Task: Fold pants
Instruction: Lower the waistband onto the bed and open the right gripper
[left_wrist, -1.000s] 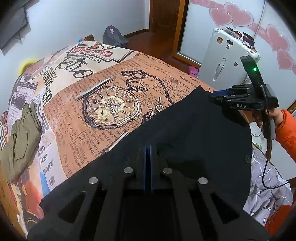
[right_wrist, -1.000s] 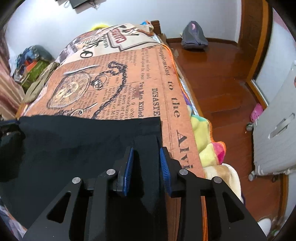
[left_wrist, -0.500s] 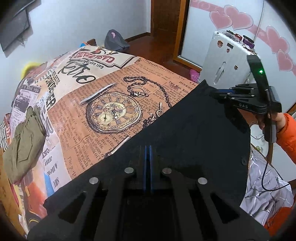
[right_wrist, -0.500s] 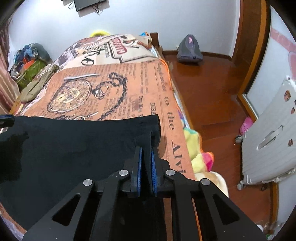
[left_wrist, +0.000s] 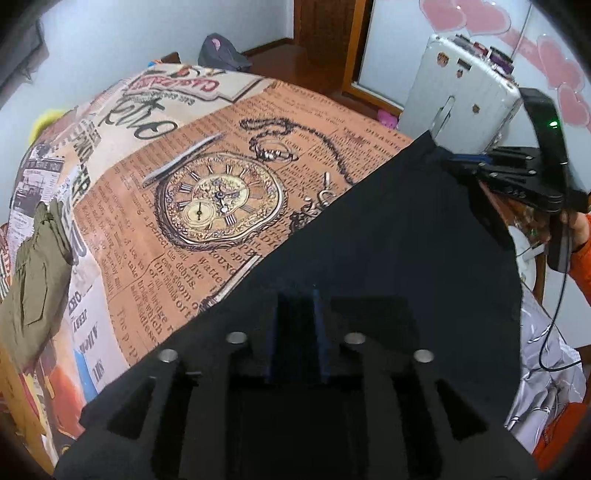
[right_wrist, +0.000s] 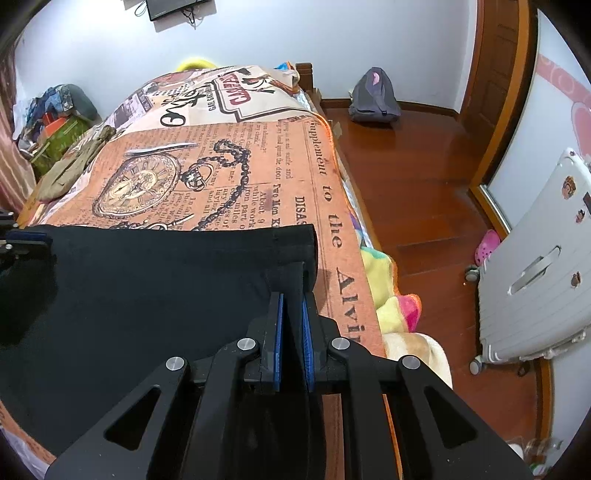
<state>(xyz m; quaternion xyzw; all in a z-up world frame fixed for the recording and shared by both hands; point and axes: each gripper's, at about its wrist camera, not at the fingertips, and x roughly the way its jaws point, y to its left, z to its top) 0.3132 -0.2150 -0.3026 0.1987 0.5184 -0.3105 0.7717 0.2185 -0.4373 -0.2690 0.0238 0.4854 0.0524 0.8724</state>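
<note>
Right wrist view: one pair of black pants (right_wrist: 147, 295), its hem clamped in the right gripper (right_wrist: 291, 295). Left gripper (left_wrist: 297, 317), jaws just parted over the fabric; one olive garment (left_wrist: 37, 280) at nine o'clock

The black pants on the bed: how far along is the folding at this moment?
Done: the black pants lie spread flat on the printed bedspread with a straight far edge. In hand: the right gripper pinches the corner near the bed's edge, while the left gripper has just been opening its jaws, with cloth between them. Left: no tidy finished bundle shows yet, so further folding probably remains.
</note>
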